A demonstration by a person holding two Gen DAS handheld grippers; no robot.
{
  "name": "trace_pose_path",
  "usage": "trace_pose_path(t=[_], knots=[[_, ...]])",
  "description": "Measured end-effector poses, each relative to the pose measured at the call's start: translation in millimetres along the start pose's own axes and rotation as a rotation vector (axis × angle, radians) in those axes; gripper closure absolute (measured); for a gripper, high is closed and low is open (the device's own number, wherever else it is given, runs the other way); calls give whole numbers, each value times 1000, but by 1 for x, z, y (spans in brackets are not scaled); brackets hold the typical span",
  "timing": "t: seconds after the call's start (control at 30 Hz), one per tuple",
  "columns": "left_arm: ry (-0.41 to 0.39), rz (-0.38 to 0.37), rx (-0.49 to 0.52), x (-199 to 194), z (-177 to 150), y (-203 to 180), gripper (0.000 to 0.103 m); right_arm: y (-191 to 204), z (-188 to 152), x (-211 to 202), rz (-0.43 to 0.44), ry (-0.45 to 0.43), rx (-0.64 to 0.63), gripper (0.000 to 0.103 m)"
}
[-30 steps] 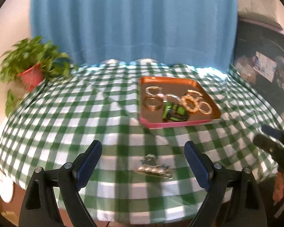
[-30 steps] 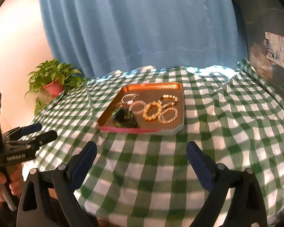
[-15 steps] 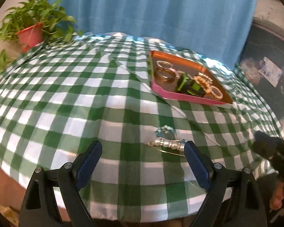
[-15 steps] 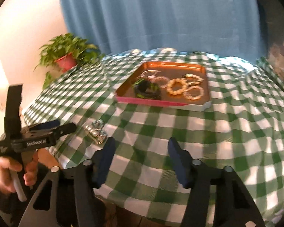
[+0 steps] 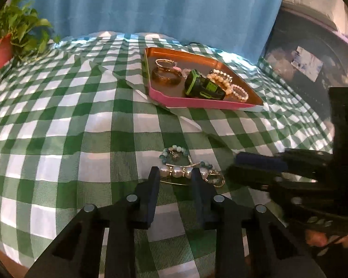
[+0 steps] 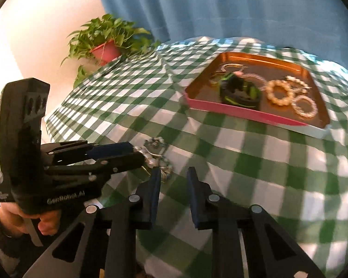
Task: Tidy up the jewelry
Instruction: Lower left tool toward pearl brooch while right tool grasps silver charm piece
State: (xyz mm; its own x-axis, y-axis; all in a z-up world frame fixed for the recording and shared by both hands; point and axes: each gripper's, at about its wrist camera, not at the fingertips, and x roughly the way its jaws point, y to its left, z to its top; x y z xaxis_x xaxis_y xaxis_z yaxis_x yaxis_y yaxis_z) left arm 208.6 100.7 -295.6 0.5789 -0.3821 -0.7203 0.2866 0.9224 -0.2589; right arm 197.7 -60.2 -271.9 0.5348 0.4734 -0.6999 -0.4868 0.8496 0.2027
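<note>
A pearl bracelet (image 5: 183, 172) lies on the green checked tablecloth with a teal bead bracelet (image 5: 174, 152) just behind it; both show in the right wrist view (image 6: 156, 152). My left gripper (image 5: 175, 176) has narrowed around the pearl bracelet, its fingertips on either side of the pearls. My right gripper (image 6: 174, 176) is partly closed and empty, just right of the bracelets. An orange tray (image 5: 157, 94) with a pink front wall holds several bracelets and a green-black watch (image 5: 203, 87); the tray also shows in the right wrist view (image 6: 243, 113).
A potted plant (image 6: 105, 44) in a red pot stands at the table's far left. A blue curtain (image 5: 150, 7) hangs behind the table. The table's near edge is just under both grippers.
Both grippers moved down and in toward the loose bracelets. The left jaws narrowed from wide open to around the pearl bracelet. The right jaws narrowed further.
</note>
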Motion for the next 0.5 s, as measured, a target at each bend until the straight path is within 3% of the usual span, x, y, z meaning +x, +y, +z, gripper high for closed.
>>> trace_pose_path(t=[0.2, 0.37, 0.5], knots=[[-4, -9, -62, 0, 1, 13, 93, 10, 7, 24, -33, 37, -53, 89], [4, 10, -111, -3, -3, 17, 94, 18, 9, 27, -78, 48, -113, 95], [11, -27, -152, -11, -10, 18, 93, 25, 2, 21, -34, 63, -108, 99]])
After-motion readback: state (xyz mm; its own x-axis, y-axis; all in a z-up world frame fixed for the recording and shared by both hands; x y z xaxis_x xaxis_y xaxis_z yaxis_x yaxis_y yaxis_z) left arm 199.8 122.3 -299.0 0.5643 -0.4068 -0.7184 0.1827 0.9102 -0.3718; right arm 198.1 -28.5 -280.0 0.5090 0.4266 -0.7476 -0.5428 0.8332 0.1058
